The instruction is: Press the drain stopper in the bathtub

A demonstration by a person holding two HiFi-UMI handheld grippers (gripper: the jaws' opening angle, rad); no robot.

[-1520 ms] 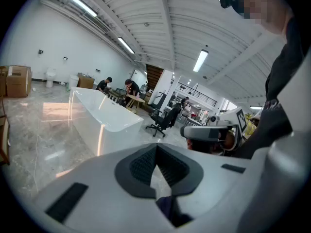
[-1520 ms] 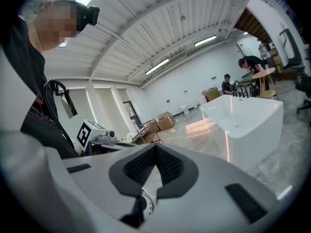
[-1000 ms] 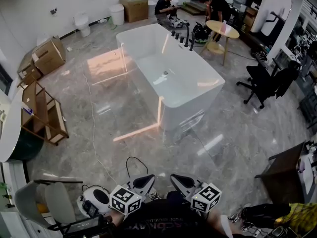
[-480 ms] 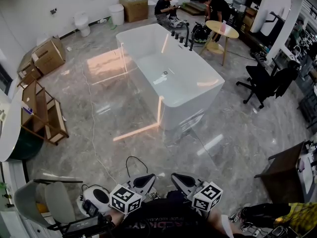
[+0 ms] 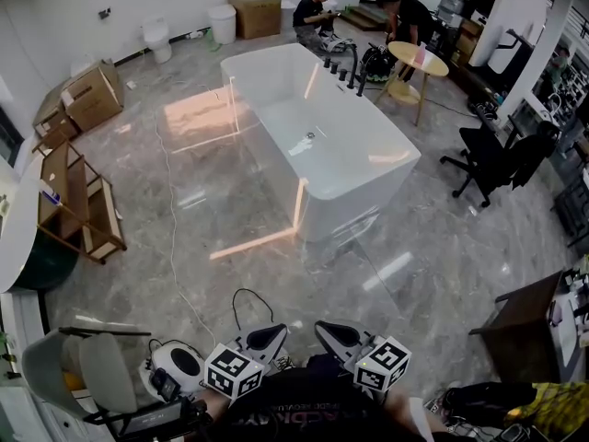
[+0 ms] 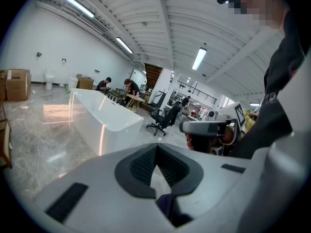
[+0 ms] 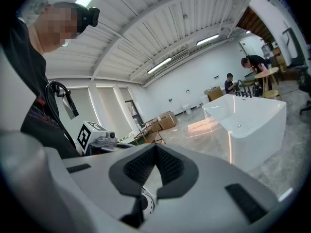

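- Both the left gripper (image 5: 270,335) and the right gripper (image 5: 331,332) are held low against the body, jaws closed together on nothing, since no contact is needed yet.
- A white freestanding oval bathtub (image 5: 345,212) stands well apart across the glossy grey stone floor (image 5: 442,238).
- Its small round metal drain stopper (image 5: 310,136) is seen on the tub bottom, so an approach is judged necessary first.

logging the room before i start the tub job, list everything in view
bathtub: one, white, middle of the floor
drain stopper: one, small, silvery, tub bottom
taps: one set, black, tub's far rim
round table: one, light wood, right of the taps
office chair: one, black, right of the tub
cardboard boxes: at least two, brown, far left and back wall
toilet: one, white, back wall
bin: one, white, back wall
wooden shelf: one, brown, left edge
cable: one, pale, floor left of the tub
people: two, dark clothes, behind the tub
left gripper: grey, bottom centre, jaws together, empty
right gripper: grey, beside it, jaws together, empty
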